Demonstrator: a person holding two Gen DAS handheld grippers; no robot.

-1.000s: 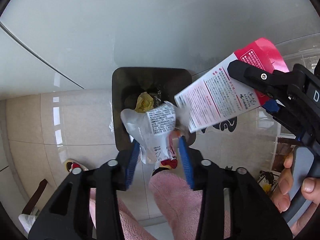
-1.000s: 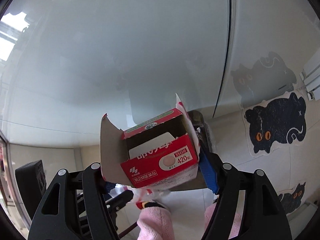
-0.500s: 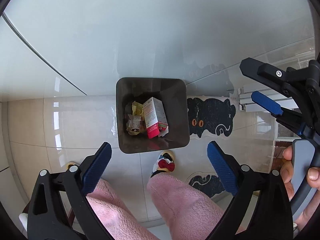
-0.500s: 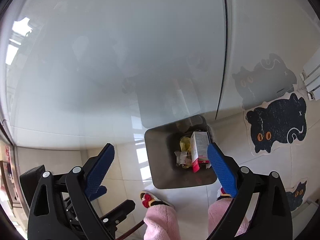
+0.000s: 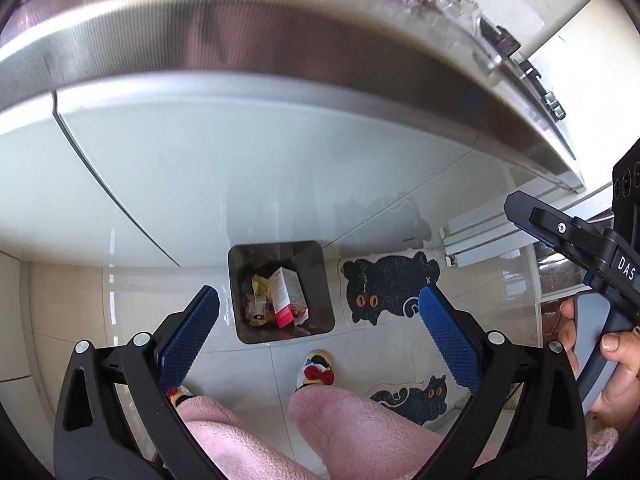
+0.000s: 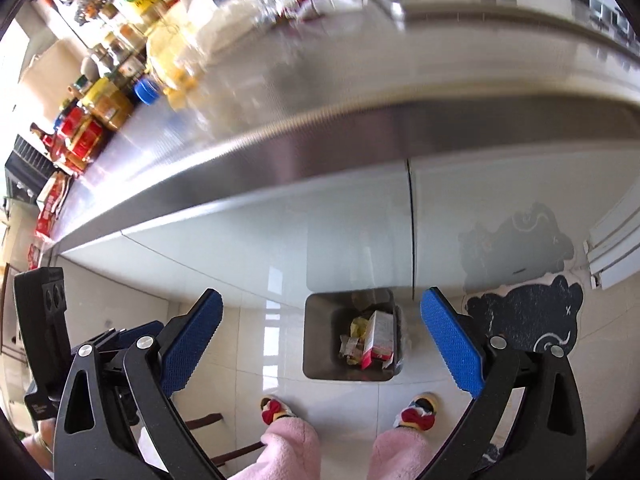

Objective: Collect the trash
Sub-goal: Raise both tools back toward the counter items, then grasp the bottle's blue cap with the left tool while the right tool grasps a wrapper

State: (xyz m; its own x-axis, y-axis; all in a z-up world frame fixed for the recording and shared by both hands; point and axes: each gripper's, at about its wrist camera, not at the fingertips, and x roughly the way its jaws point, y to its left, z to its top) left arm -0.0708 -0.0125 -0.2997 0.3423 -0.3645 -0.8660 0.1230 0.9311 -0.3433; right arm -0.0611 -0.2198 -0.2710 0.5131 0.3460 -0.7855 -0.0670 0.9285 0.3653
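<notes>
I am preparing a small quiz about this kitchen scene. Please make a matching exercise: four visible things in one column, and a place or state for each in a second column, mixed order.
Things:
1. red and white box
2. trash bin
3. black cat mat
4. left tongs

Places or states:
A. flat on the floor beside the bin
B. open, holding nothing
C. lying inside the bin
D. standing against the white cabinet

Pairs: 1-C, 2-D, 3-A, 4-B
</notes>
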